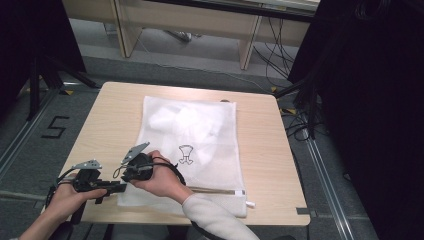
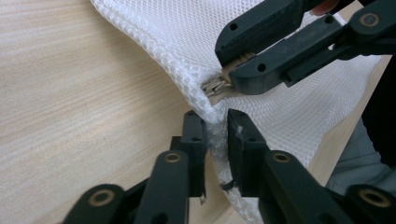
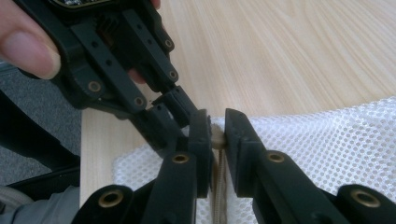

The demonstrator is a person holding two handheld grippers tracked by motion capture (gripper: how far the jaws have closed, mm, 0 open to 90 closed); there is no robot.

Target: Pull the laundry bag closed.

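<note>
**Mesh laundry bag pinched at its zipper corner by both grippers**

Mesh laundry bag (image 1: 192,145) lies flat on the wooden table (image 1: 260,150), its near left corner lifted slightly where the two grippers meet. White contents inside the bag are only a pale blur in the high view, and the small black emblem (image 1: 186,153) printed on it is too small to read. The person's right hand (image 1: 160,180) covers most of the right gripper (image 1: 131,170) there, so its jaw tips are hidden in that view.

In the right gripper view, the right gripper (image 3: 217,135) is clamped on the beige zipper pull (image 3: 217,136), with the zipper tape running down between the jaws out of frame. In the left gripper view, the left gripper (image 2: 215,140) is closed on the bunched mesh edge just below the zipper pull (image 2: 215,87); its lower stretch disappears behind the jaws.

The left hand (image 1: 67,197) comes in low from the bottom left, gripper (image 1: 112,187) pointing level toward the bag's corner. The right forearm, in a white sleeve (image 1: 215,217), crosses in from the bottom, wrist bent leftward.
</note>
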